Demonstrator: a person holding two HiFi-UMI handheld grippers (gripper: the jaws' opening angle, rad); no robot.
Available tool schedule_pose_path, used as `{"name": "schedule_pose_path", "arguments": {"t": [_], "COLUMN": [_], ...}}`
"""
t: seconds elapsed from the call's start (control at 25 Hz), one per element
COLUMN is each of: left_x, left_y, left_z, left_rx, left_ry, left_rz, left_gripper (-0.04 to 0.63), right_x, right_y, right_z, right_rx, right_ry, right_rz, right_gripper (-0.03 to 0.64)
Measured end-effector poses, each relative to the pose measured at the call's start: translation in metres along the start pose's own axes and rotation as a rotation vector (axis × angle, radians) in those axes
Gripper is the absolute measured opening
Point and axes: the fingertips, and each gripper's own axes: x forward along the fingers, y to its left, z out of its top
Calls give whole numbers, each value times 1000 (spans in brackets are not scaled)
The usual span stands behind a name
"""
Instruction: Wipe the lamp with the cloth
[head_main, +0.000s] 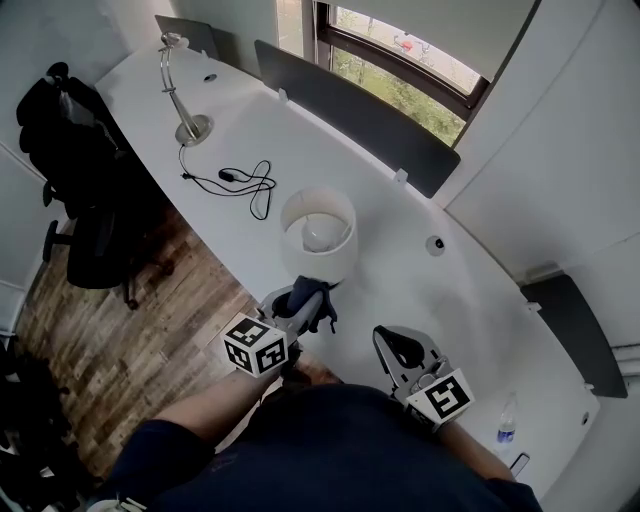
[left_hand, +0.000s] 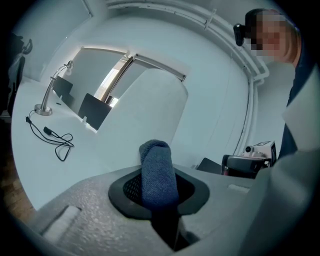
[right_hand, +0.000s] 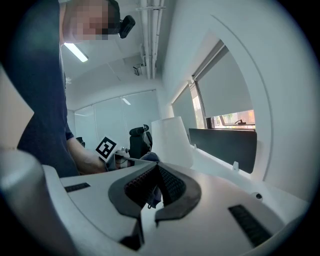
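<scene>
Two grippers are hovering at the desk's (head_main: 420, 290) near edge: the left gripper (head_main: 298, 305) is clenching a soft, limp blue cloth (left_hand: 157, 172) by its bunched fold just beside the lamp (head_main: 318, 235), whose light shade probably tips easily, while the right gripper (head_main: 393, 345) is sitting closed and empty.

Office: long desk (head_main: 400, 262), swivel chair (head_main: 93, 240)

Left gripper (head_main: 306, 302): reaching forward, fingers (left_hand: 125, 187) closed on a folded blue cloth (left_hand: 158, 172), which stands up between them. Left forearm (head_main: 210, 402): bare, angled in from the lower left, wrist straight behind the gripper. Right gripper (head_main: 398, 345): drawn back nearer the body, fingers brought together at the tips with nothing gripped (confirmed in the right gripper view). The two grippers sit side by side, not touching.
</scene>
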Motion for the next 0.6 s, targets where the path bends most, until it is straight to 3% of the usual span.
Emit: {"name": "schedule_pose_path", "arguments": {"t": [0.32, 0.6], "left_x": [-3, -22], "left_y": [11, -3], "left_z": [-13, 42], "left_rx": [-17, 32], "left_ry": [50, 1], "left_rz": [-9, -58], "left_gripper": [67, 67], "right_x": [3, 10], "right_y": [8, 14], "right_z": [3, 16], "right_rx": [-8, -5], "right_ry": [-2, -37], "right_rz": [-8, -7], "right_gripper": [11, 11]}}
